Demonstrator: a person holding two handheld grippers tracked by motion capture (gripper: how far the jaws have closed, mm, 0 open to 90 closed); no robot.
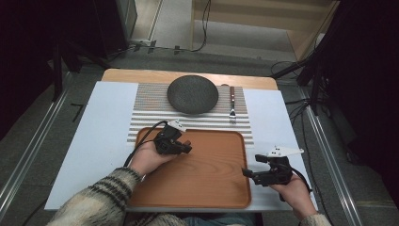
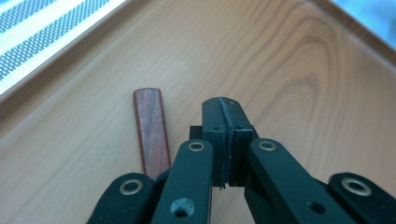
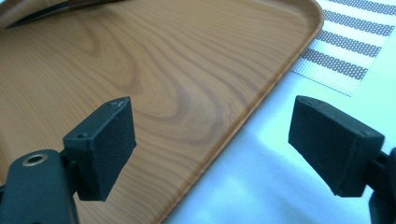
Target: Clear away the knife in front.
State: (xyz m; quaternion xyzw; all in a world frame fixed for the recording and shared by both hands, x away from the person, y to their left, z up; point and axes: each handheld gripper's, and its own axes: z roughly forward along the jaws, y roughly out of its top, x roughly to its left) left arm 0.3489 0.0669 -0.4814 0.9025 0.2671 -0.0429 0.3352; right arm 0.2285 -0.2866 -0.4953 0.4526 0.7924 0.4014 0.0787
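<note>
A wooden tray lies at the table's near middle. On it rests a knife with a reddish-brown handle; its dark blade shows at the top left of the right gripper view. My left gripper hovers low over the tray's far left part, jaws pressed together just right of the handle, with nothing between them. My right gripper is at the tray's right rim, open and empty, one pad over the wood and the other over the white mat.
A dark round plate sits on a striped placemat beyond the tray, with a fork to its right. A white mat covers the table. Cables and stands line the floor around it.
</note>
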